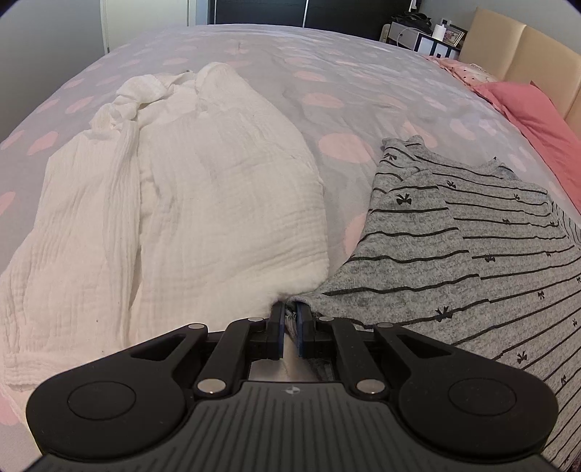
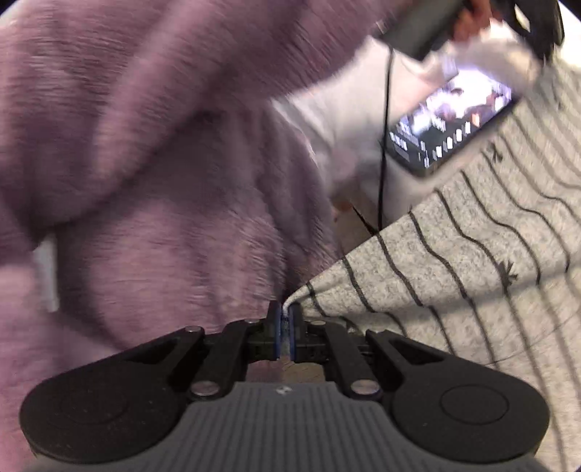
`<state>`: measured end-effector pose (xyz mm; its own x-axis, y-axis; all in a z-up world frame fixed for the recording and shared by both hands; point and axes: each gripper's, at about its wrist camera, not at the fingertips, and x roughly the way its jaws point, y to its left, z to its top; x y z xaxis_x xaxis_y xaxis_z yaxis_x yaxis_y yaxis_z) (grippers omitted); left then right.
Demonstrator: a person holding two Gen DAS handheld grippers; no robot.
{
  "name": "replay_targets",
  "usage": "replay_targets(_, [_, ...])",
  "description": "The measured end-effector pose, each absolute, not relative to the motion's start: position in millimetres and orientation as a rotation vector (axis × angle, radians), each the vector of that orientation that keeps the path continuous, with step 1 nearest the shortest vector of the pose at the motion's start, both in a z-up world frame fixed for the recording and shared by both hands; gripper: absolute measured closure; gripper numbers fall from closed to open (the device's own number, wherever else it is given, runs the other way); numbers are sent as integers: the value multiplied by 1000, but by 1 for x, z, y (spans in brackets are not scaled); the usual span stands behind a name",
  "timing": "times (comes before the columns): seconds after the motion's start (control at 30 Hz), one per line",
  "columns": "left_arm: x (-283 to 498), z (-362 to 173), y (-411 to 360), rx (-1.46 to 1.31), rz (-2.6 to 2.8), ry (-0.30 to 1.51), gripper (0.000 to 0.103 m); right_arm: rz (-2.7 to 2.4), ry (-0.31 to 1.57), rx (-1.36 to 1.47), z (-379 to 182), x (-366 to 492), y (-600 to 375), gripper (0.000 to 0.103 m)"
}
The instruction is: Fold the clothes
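My left gripper points level across the bed, its jaws pinched tight on a corner of the grey striped top, which lies spread on the bed just right of the white garment. My right gripper faces the person's purple sweater, clamped on another edge of that top. I count two garments and one phone.

A bed with grey, pink-dotted cover fills the room; beige padded headboard and pink pillow far right, dark wardrobe beyond.
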<state>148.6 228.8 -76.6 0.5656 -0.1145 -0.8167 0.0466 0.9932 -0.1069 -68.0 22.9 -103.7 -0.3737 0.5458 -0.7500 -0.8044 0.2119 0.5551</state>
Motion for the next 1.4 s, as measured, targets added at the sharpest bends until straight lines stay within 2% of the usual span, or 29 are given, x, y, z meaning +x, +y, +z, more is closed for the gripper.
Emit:
replay_targets(0.2, [147,-79,228,-82,-101,958,98,1439,1342,-165,-129,-70,33,97])
replay_targets(0.3, [142,-77,227,-87,-114,955,96,1387,1343,-207,-136,-71,28,91])
replay_targets(0.37, [135,-70,227,-93,-111,951,96,1351,1335,-194,-136,-68,19,82])
replay_targets(0.4, [132,-67,227,-96,-109,949,96,1326,1319,-173,-133,-66,11,62])
replay_targets(0.43, [127,-62,228,-95,-106,947,95,1295,1299,-148,-129,-63,1,55])
replay_targets(0.53, [107,-45,223,-67,-112,939,90,1194,1263,-87,-119,-54,-29,56])
replay_targets(0.67, [76,-24,208,-8,-150,936,89,1013,1225,-50,-108,-38,-70,56])
replay_targets(0.73, [57,-20,193,38,-187,951,90,942,1210,-39,-110,-36,-86,61])
replay_targets(0.87, [20,-23,170,88,-249,1008,90,896,1223,2,-118,-30,-102,64])
replay_targets(1.2, [-68,-83,142,228,-353,1335,89,936,1201,-76,-152,-41,-80,67])
replay_targets(1.4, [-76,-119,132,319,-367,1411,87,909,1143,-145,-173,-48,-66,68])
